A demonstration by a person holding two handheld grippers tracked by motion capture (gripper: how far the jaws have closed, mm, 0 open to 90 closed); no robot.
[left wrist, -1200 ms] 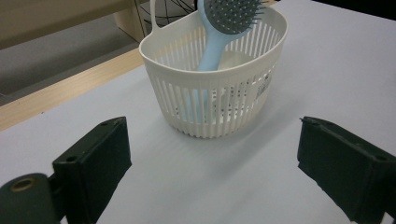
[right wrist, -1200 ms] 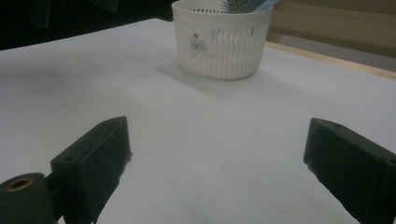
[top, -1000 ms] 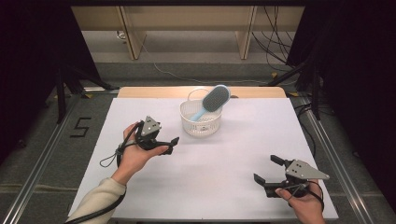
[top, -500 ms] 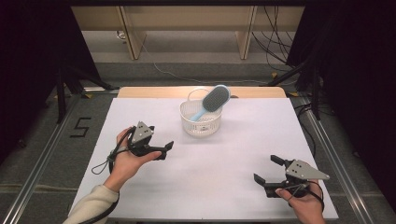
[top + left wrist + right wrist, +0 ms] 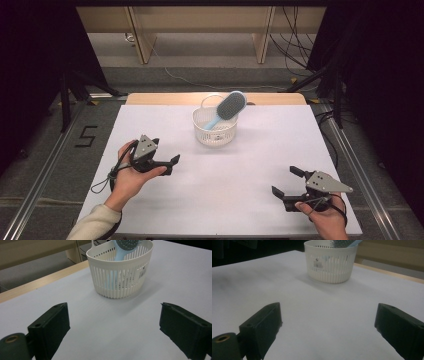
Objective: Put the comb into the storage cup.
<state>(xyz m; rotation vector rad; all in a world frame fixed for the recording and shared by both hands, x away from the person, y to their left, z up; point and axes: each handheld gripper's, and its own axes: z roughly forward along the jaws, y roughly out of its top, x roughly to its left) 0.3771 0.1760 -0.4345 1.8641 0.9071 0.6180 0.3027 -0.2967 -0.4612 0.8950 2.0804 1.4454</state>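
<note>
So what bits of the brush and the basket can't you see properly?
- Hairbrush handle: its lower end sits behind the basket wall in the high view.
- Brush head: cut off by the top edge in the left gripper view and the right gripper view.
- Basket label: print too small to read.
- Basket floor: hidden by its slatted wall.

White table sheet (image 5: 220, 185), wooden table edge (image 5: 165, 98), floor number "5" (image 5: 86, 136), cables (image 5: 295, 45).

A white table (image 5: 150, 125) with a wooden far edge (image 5: 165, 98) stands on grey floor (image 5: 45, 150). Left of the table, a "5" (image 5: 86, 136) marks the floor. Beyond it, wooden legs (image 5: 140, 40) and cables (image 5: 295, 45); dark surroundings.
</note>
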